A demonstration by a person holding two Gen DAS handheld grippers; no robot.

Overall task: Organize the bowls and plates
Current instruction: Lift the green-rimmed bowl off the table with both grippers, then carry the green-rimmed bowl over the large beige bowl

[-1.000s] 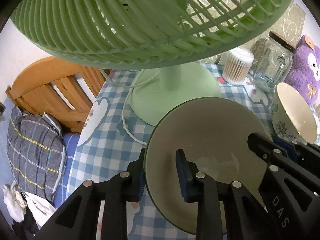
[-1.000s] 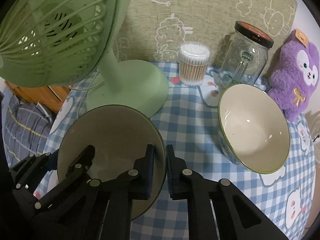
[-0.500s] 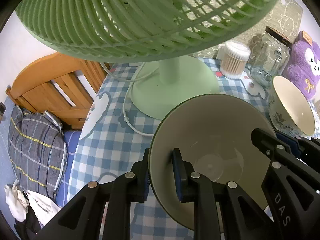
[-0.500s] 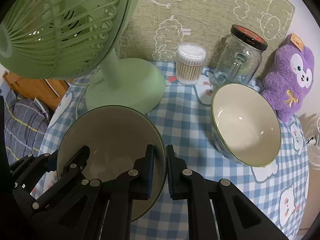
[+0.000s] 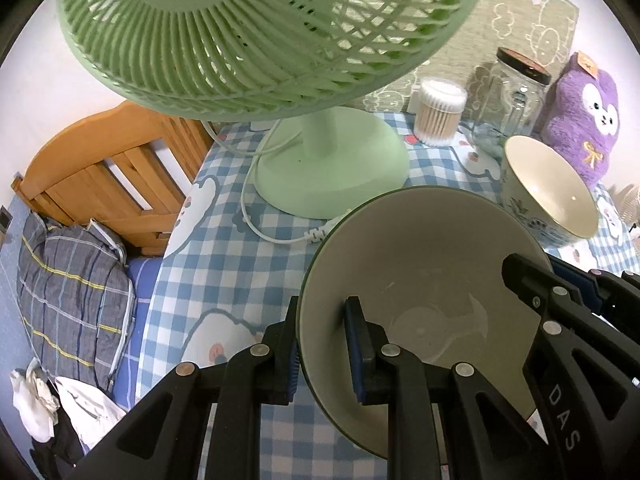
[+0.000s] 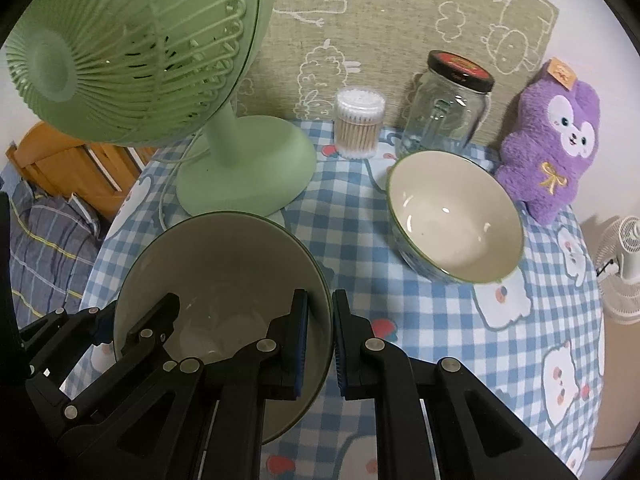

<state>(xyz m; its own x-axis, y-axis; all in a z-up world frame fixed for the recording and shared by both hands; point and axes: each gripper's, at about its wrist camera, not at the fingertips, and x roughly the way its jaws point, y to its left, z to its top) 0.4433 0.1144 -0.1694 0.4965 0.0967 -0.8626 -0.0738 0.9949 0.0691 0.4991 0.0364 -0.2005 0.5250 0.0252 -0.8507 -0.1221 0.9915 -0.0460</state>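
Observation:
A wide grey-green bowl (image 5: 420, 280) (image 6: 224, 272) with a dark green rim hangs tilted above the checked tablecloth, held from both sides. My left gripper (image 5: 324, 344) is shut on its left rim, one pad inside and one outside. My right gripper (image 6: 320, 320) is shut on the opposite rim in the same way. Each gripper also shows in the other's view, the right gripper (image 5: 560, 292) and the left gripper (image 6: 132, 320). A second bowl (image 5: 548, 188) (image 6: 456, 216), cream inside with a flower pattern outside, stands on the table to the right.
A green table fan (image 6: 240, 168) with its white cord (image 5: 256, 224) stands close behind the held bowl. At the back are a cotton-swab tub (image 6: 358, 124), a glass jar (image 6: 444, 116) and a purple plush toy (image 6: 548, 140). A wooden bed frame (image 5: 112, 184) lies past the table's left edge.
The left jaws narrowed onto the bowl's rim. Both grippers then rose and drew back from the fan with the bowl between them; the cream bowl stayed put.

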